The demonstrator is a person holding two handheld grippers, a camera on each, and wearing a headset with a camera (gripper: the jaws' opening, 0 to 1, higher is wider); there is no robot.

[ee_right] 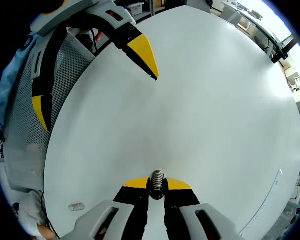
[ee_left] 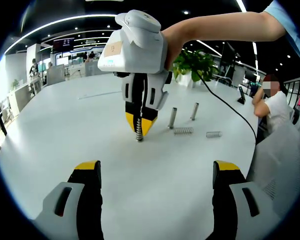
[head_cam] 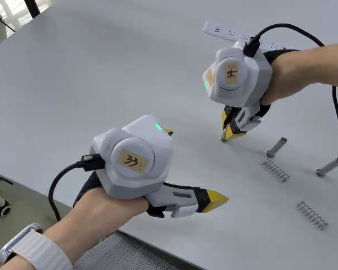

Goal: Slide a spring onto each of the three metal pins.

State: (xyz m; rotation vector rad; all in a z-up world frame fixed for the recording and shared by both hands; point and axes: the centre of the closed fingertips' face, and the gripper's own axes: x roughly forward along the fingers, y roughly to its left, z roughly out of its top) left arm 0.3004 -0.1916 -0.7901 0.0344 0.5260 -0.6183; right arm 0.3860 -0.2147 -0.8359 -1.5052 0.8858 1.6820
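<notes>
- We keep the spring [ee_right: 157,180] upright and grip it lightly, so the coils slide rather than buckle; we cannot tell whether a pin is inside it.
- The right gripper [head_cam: 226,136] points straight down, jaws clamped on the spring, whose foot meets the table [head_cam: 101,67].
- The left gripper [head_cam: 216,199] lies level, jaws apart and empty.
- Two bare pins [head_cam: 276,147] wait nearby, with two loose springs [head_cam: 275,170] beside them.
</notes>
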